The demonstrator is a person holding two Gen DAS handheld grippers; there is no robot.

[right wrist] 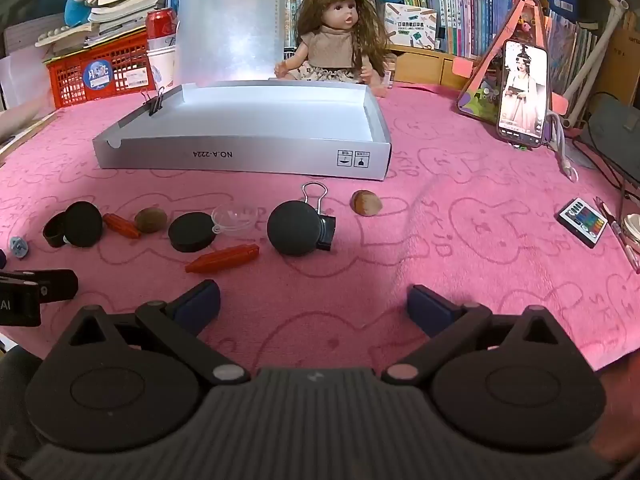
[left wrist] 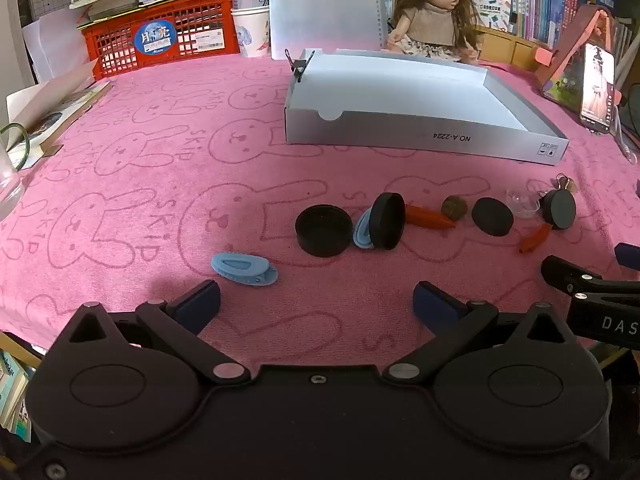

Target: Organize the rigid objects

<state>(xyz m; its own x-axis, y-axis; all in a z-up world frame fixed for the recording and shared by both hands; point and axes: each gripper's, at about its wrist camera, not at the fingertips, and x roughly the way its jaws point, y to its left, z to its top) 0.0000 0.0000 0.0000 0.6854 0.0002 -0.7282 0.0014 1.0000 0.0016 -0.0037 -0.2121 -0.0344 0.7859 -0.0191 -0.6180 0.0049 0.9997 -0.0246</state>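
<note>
Left wrist view
Left tool (left wrist: 316, 300): spread wide, holding nothing, low over the counter (left wrist: 120, 200).
Nearest piece: blue clip (left wrist: 244, 269), just ahead of its left finger, likely the first pick.
Box (left wrist: 420, 136): open and unfilled, beyond the scattered row.

Right wrist view
Right tool (right wrist: 314, 300): wide, holding nothing.
Nearest piece: red stick (right wrist: 222, 260), loose on the counter.
Black disc (right wrist: 295, 227): leaning on a binder clip (right wrist: 320, 216).

Home study: crammed bookshelves (right wrist: 460, 4), doll (right wrist: 340, 36), bunny-print pink tablecloth (right wrist: 460, 240).
</note>
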